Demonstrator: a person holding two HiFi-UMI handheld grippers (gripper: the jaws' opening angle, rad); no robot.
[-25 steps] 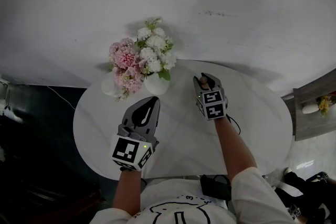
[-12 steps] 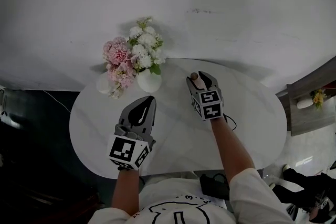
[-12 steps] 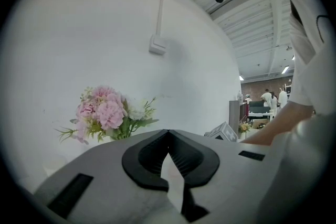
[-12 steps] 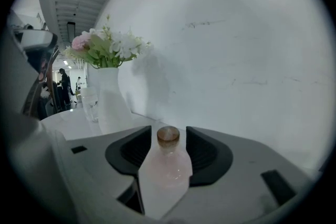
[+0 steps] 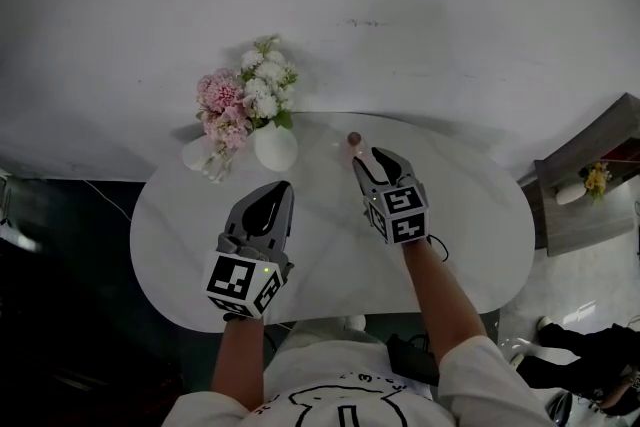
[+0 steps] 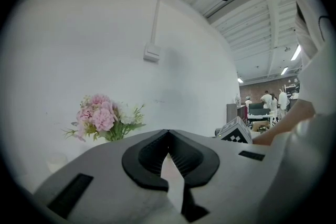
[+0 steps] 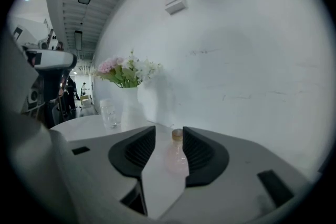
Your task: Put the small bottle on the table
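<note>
- A white oval table (image 5: pixel 480 245) is seen from above, set against a white wall (image 5: pixel 450 35).
- The small bottle (image 5: pixel 353 138) is stood upright on the far part of the table, a little right of centre, just beyond the tips of the right gripper (image 5: pixel 372 158).
- In the right gripper view the pale, clear bottle with its brownish cap is framed between the two dark pads. The pads are held apart and are not pressed on it, and the jaws are closing.
- The left gripper (image 5: pixel 279 188) is held over the near left part of the table, well apart from the bottle. Its jaws are brought together at the tips, with nothing between them.
- A white vase (image 5: pixel 274 148) of pink and white flowers (image 5: pixel 240 93) is placed at the far left of the table, left of the bottle.
- A clear glass (image 5: pixel 197 155) is set just left of the vase.
</note>
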